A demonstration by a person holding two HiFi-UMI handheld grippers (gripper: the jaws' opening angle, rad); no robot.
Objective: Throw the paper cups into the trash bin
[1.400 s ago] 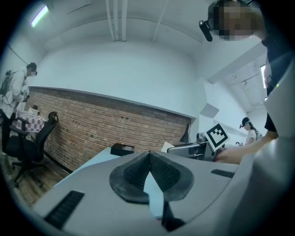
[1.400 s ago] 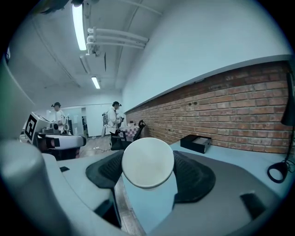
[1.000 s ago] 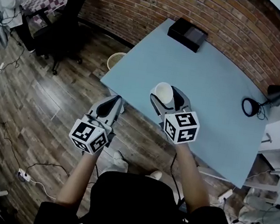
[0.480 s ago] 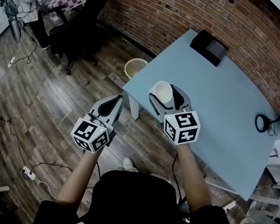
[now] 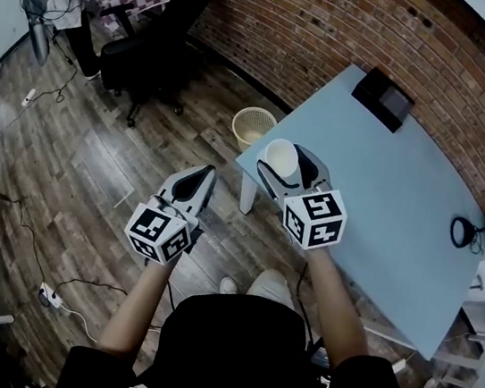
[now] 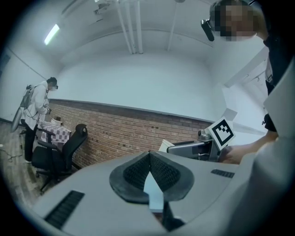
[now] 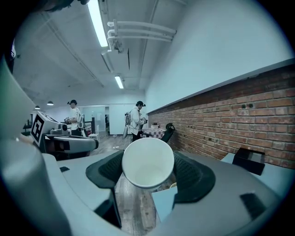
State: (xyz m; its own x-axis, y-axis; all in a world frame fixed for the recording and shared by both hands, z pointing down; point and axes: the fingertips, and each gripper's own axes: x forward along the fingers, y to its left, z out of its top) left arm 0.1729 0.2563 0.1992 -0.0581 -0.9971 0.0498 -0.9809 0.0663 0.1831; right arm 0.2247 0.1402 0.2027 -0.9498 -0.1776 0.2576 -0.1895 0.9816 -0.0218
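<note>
- White paper cup (image 7: 147,161) is clamped between the fingers (image 7: 196,177) of the right gripper (image 5: 289,163), with one dark pad on each side of its wall.
- Cup's long axis runs roughly along the fingers. Its open mouth faces back and up toward the holder, its bottom points ahead, and it looks empty inside.
- Grey left gripper (image 5: 202,177) is beside it, fingers closed tip to tip with nothing between them, so it has no part in the carry.
- Trash bin (image 5: 252,128), a pale woven basket, stands on the wooden floor (image 5: 136,182). In the head view it is ahead of the cup and a little to its left, apart from it and not yet beneath it.
- Right gripper is the nearer of the two to the trash bin; the left gripper is further back and off to the bin's left.
- Bench (image 5: 387,192) lies to the right of the trash bin, its near corner and white leg (image 5: 247,194) just beside the basket. In the head view the cup shows against that corner.
- Judging from this, the cup must travel forward and slightly left until it is over the trash bin's mouth before the fingers let go. Released short, it would likely land on the floor or the bench corner.
</note>
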